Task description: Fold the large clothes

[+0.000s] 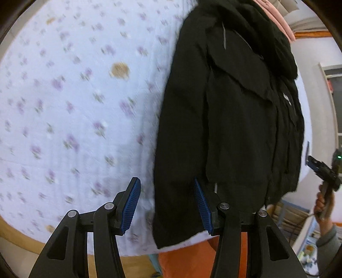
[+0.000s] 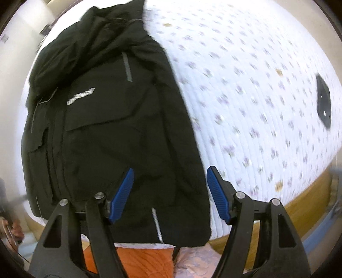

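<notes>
A large black jacket [image 1: 230,128] lies on a white floral bedspread [image 1: 74,107], folded lengthwise into a long narrow shape with its hem at the near bed edge. My left gripper [image 1: 166,203] is open and empty, hovering over the jacket's left hem edge. In the right wrist view the jacket [image 2: 111,132] shows a white chest logo and grey reflective strips. My right gripper [image 2: 171,194] is open and empty above the jacket's right hem edge. The right gripper also shows in the left wrist view [image 1: 320,171], held in a hand.
A small black object [image 2: 323,104] lies on the bedspread [image 2: 256,96] to the right. Pink fabric [image 1: 275,15] lies past the jacket's collar. An orange quilt [image 2: 132,260] hangs below the near bed edge. A wooden bed frame [image 2: 299,203] runs along the side.
</notes>
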A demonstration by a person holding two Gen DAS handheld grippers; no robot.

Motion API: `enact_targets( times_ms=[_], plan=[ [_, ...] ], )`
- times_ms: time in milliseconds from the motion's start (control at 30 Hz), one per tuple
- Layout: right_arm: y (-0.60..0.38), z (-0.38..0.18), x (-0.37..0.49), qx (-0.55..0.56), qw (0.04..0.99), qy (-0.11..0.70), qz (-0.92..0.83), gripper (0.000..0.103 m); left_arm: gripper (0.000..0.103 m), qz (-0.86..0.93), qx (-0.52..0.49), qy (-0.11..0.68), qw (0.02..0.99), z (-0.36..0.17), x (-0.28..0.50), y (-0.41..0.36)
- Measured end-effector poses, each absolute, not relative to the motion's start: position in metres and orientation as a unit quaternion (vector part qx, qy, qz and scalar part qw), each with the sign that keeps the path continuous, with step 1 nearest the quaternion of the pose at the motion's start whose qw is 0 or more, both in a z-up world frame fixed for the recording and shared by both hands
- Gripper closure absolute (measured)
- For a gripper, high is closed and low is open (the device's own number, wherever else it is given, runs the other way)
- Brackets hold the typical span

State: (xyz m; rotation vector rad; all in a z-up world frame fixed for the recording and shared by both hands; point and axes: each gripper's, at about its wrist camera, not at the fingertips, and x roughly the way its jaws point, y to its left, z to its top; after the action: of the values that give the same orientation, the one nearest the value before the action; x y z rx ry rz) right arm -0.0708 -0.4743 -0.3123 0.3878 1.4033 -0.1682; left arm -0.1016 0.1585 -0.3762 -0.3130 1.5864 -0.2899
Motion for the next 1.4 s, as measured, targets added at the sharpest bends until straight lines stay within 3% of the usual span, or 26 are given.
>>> enact_targets(
  times_ms=[667, 700, 767, 833, 900, 1100, 1400],
  plan=[
    [-0.475, -0.375, -0.125, 0.197, 0.669, 0.716, -0.032, 0.034, 0.050, -0.171, -0.180, 0.727, 0.640, -0.399, -0.126, 0.161],
    [-0.472, -0.375, -0.124, 0.183, 0.669, 0.720, -0.030, 0.036, 0.051, -0.170, -0.181, 0.726, 0.642, -0.399, -0.127, 0.158],
    [-0.467, -0.375, -0.123, 0.175, 0.668, 0.723, -0.025, 0.052, 0.072, -0.164, -0.172, 0.720, 0.652, -0.397, -0.128, 0.154],
    [-0.461, -0.367, -0.122, 0.169, 0.672, 0.721, -0.025, 0.085, 0.091, -0.164, -0.163, 0.714, 0.661, -0.392, -0.130, 0.149],
    [-0.457, -0.358, -0.121, 0.161, 0.674, 0.721, -0.028, 0.092, 0.093, -0.157, -0.157, 0.707, 0.671, -0.383, -0.129, 0.142],
    [-0.445, -0.314, -0.113, 0.129, 0.689, 0.713, -0.018, 0.096, 0.094, -0.151, -0.165, 0.673, 0.705, -0.338, -0.118, 0.141],
    [-0.469, -0.226, -0.060, 0.183, 0.738, 0.649, 0.014, 0.097, 0.094, -0.163, -0.184, 0.590, 0.769, -0.252, -0.050, 0.141]
  ],
)
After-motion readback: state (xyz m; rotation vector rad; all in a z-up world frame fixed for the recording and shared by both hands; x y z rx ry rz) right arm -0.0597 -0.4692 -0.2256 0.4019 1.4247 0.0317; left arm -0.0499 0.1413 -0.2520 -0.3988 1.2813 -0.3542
